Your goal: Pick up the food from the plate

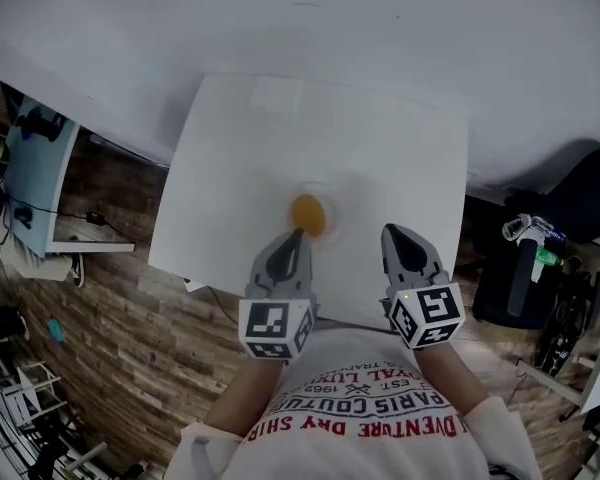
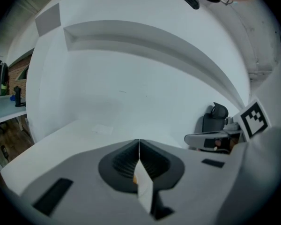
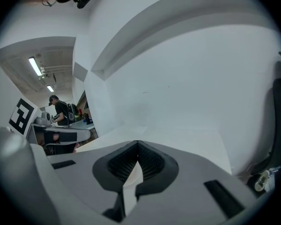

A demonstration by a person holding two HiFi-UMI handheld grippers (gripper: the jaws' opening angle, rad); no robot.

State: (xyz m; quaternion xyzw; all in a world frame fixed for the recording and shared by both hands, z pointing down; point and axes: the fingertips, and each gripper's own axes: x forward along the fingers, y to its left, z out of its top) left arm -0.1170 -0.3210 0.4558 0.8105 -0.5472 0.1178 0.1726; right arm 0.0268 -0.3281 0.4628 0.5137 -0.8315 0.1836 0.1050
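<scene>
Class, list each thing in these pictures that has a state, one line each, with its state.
Left gripper: shut, empty, tip by the food.
Right gripper: shut, empty, right of the plate.
Food: lying on the plate, not gripped.
Plate: flat on the table, holding the food.

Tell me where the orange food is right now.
Head view, centre: the orange food sits on the white plate, right at the tip of the left gripper and to the left of the right gripper.
</scene>
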